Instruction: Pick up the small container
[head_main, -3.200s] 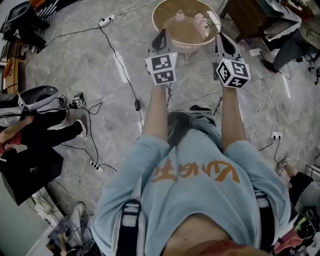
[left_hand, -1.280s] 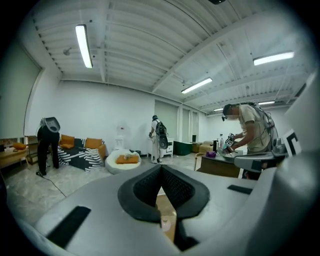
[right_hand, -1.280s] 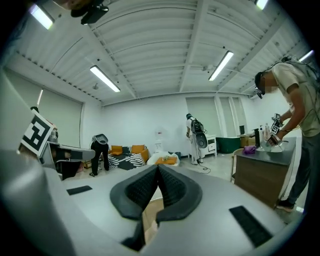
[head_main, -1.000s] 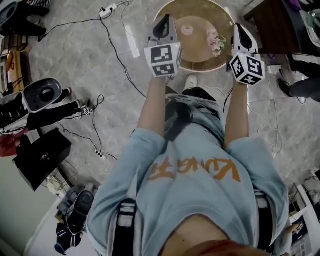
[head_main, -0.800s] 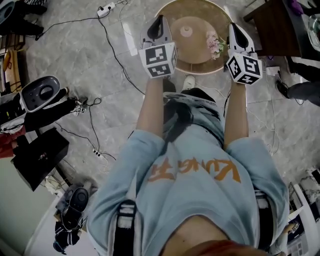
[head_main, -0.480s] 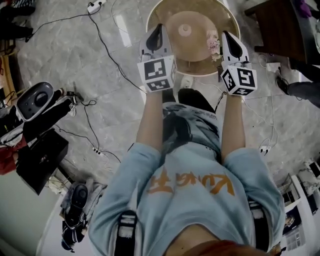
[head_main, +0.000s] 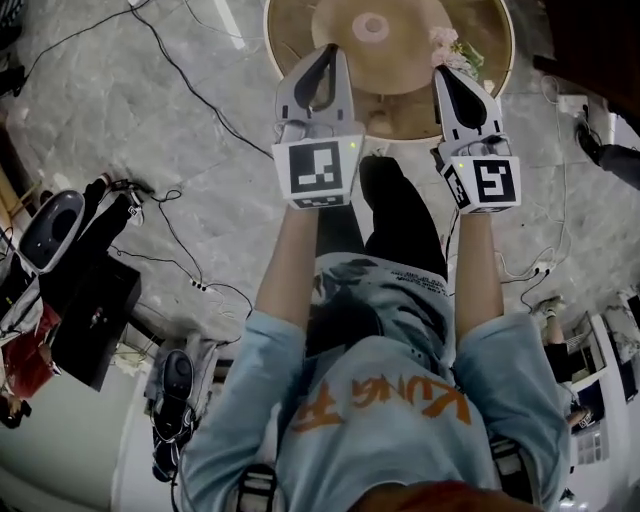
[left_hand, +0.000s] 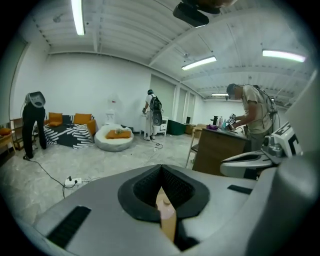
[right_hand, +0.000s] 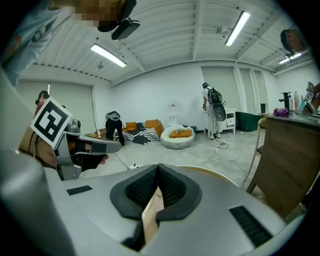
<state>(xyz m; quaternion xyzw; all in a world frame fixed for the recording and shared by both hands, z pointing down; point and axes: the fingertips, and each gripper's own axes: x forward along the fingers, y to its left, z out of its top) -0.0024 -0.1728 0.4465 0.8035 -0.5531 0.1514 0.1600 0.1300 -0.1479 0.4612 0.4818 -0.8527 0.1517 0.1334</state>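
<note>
**A:** Clearances around the work area?

**B:** The round table (head_main: 395, 100) stands directly ahead of the person. Both grippers are over its near edge. To the left of the table the floor is open stone, crossed by loose cables (head_main: 190, 70). To the right a wooden desk (right_hand: 292, 155) stands close to the table, so there is less room on that side. A bunch of flowers (head_main: 448, 42) lies on the table just ahead of the right gripper (head_main: 452, 90).

**A:** Position of the small container (head_main: 372, 25)?

**B:** It is upright on the table's raised centre disc, beyond both sets of jaws. It sits between the lines of the two grippers, slightly nearer the left gripper (head_main: 322, 70). It is apart from both, and neither touches it. The flowers lie to its right, not touching it.

**A:** Jaw condition?

**B:** In the left gripper view the ribbed pads meet at the tips. The jaws are fully closed with nothing clamped. In the right gripper view the condition is the same: pads together, no object gripped. Neither gripper is in contact with the table.
</note>
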